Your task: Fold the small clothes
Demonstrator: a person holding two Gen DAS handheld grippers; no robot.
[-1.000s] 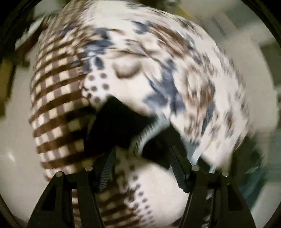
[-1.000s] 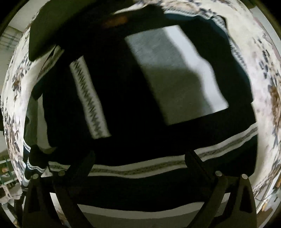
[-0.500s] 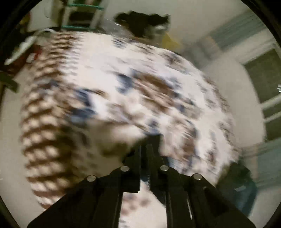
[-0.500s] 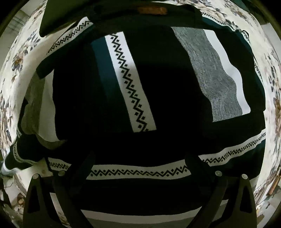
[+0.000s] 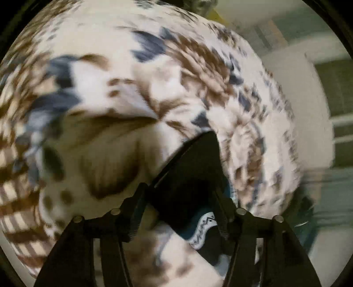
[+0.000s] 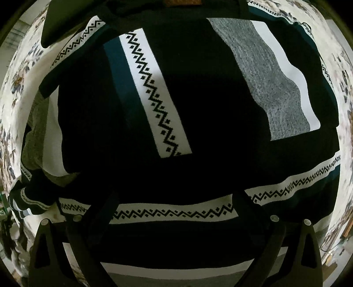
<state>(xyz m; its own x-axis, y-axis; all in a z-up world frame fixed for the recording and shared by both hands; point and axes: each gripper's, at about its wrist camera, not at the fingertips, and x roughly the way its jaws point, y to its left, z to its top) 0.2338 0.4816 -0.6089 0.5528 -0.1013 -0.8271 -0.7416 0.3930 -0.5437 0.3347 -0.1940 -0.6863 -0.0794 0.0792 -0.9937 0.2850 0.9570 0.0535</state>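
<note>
A black knit sweater (image 6: 205,110) with white zigzag bands, a teal stripe and a grey panel lies spread on a patterned white, brown and blue cloth (image 6: 15,79). My right gripper (image 6: 174,198) hangs open just above its lower part, with a white zigzag band between the fingers. In the left wrist view, a black corner of the sweater (image 5: 194,176) with a teal and white cuff lies between the fingers of my left gripper (image 5: 178,196), which is open over the patterned cloth (image 5: 136,88). The view is blurred.
A pale wall and window frames (image 5: 331,99) show at the right of the left wrist view. A dark flat object (image 6: 72,19) lies at the sweater's top left. Room clutter shows past the cloth's edge at lower left (image 6: 6,220).
My left gripper was shut half a second ago and is now open, with a black sweater corner between its fingers. The right gripper has come slightly closer to the sweater.
</note>
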